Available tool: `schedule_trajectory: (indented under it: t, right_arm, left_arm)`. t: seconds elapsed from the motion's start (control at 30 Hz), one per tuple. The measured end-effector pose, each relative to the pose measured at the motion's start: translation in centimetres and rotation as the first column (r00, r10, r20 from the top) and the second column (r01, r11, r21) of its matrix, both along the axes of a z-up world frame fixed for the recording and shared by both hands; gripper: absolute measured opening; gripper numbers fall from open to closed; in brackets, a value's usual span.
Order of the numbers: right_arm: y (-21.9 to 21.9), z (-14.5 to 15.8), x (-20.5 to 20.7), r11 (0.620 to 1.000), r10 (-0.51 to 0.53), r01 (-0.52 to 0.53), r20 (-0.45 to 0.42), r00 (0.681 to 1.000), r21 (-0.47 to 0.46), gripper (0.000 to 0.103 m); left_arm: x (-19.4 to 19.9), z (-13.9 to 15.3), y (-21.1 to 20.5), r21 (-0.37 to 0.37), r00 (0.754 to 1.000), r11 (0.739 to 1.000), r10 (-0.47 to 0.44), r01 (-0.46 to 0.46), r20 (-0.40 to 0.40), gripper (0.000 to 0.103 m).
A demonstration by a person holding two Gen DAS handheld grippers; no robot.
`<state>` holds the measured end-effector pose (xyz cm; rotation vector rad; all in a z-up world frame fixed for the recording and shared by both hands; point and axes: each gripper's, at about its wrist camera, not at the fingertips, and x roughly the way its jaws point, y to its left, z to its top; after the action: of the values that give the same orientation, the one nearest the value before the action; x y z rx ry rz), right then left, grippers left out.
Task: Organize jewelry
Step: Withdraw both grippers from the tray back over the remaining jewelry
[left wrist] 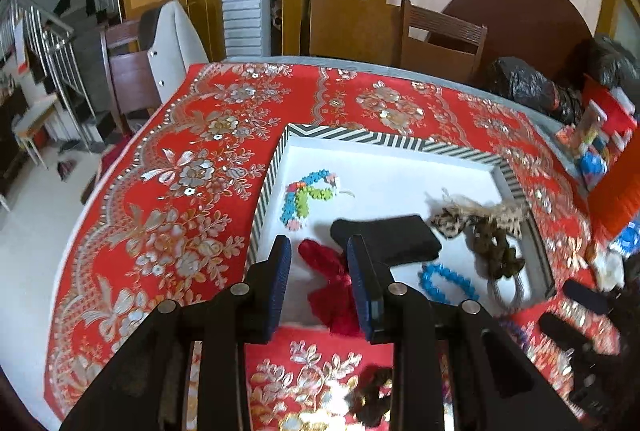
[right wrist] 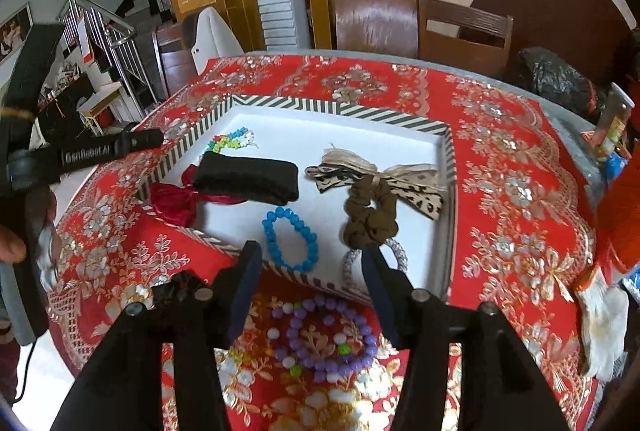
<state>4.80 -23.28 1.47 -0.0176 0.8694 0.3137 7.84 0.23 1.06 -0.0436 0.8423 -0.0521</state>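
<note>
left gripper (left wrist: 319, 259): spread, red bow (left wrist: 334, 283) between fingers, unpinched | right gripper (right wrist: 312, 263): spread wide over purple bracelet (right wrist: 324, 339)

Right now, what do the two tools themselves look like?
Both are black, angular linkage frames with round silver pivot pins. The left tool carries ribbed dark-blue finger pads; the right tool has slimmer dark-blue pads. In the right wrist view the left unit's black body bears white lettering, with a black cable below.

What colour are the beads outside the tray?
Mostly purple bracelet, with some white and green beads; right wrist view.
</note>
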Motion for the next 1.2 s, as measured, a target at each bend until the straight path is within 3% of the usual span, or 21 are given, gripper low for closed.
schedule_trajectory:
  t: [0.4,0.53,0.83,0.97,1.2]
  right_arm:
    - [-1.4,1.2,-3.5,1.0,-0.012,0.012,0.011,1.0,-0.006,0.06]
    - [-1.7,1.2,-4.4,1.0,-0.012,0.012,0.007,1.0,-0.01,0.06]
    - [-3.5,0.6,-5.6,1.0,-0.029,0.029,-0.02,0.999,0.008,0.06]
    - [-4.1,-0.2,-5.7,0.999,-0.024,0.025,-0.048,0.999,0.03,0.06]
    - [-3.1,-2.0,-5.4,0.997,0.043,-0.036,-0.107,0.993,0.065,0.059]
  left_arm:
    - [-5.3,-0.5,-1.9,0.071,0.999,0.997,-0.043,0.041,0.02,0.044]
    - [-6.3,-0.6,-2.1,0.064,0.998,0.996,-0.063,0.063,0.013,0.044]
    - [-6.9,-0.9,0.0,-0.056,0.996,0.996,-0.07,0.067,-0.051,0.044]
    - [-7.0,-2.0,0.5,-0.153,0.986,0.982,-0.125,0.108,-0.11,0.045]
    - [-7.4,-4.8,-0.2,-0.224,0.964,0.963,-0.193,0.151,-0.183,0.049]
